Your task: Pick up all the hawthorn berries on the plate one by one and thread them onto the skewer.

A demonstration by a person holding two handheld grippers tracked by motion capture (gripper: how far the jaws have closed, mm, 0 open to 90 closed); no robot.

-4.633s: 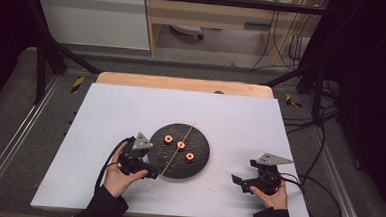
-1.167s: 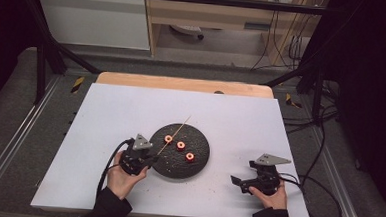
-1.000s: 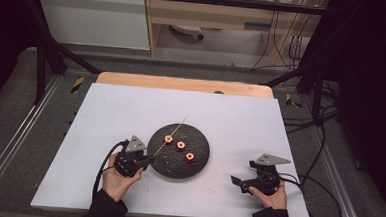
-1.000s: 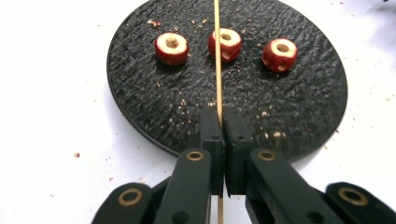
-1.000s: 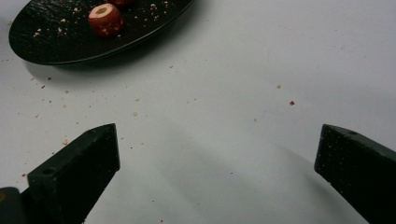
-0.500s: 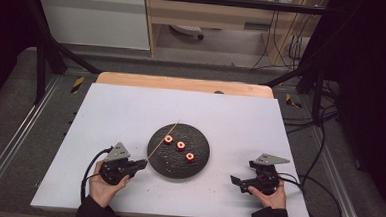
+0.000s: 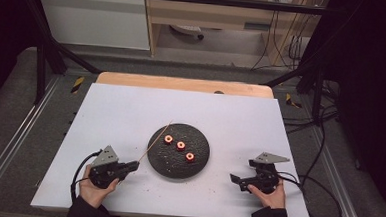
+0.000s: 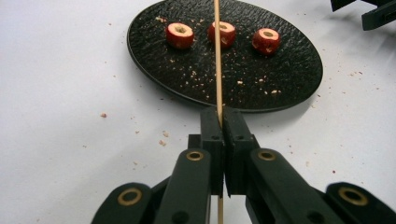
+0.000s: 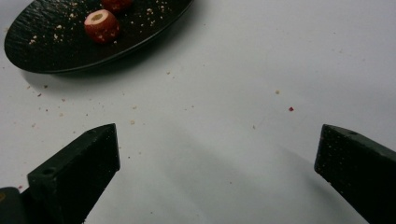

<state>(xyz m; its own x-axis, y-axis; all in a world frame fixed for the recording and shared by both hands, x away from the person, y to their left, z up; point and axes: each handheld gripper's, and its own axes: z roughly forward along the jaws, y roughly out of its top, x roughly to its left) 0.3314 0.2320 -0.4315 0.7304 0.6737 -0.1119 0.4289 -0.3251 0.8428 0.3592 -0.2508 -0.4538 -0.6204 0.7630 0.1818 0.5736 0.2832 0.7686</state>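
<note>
Jaws of left gripper (image 7: 128,167) clenched on wooden skewer (image 8: 217,56), lower left of high view; grip near one end leaves long free tip aimed at black plate (image 7: 158,159), presumably for spearing. Three red cored fruit slices (image 7: 180,146) sit in diagonal row at plate centre, mid-frame. Right gripper (image 7: 240,181), lower right, rests on counter (image 7: 131,110), jaws spread wide, nothing between them; likely on standby to steady slice.

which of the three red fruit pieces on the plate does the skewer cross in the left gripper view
The middle piece: the skewer runs right across it in that view. The left piece and the right piece sit clear on either side.
</note>
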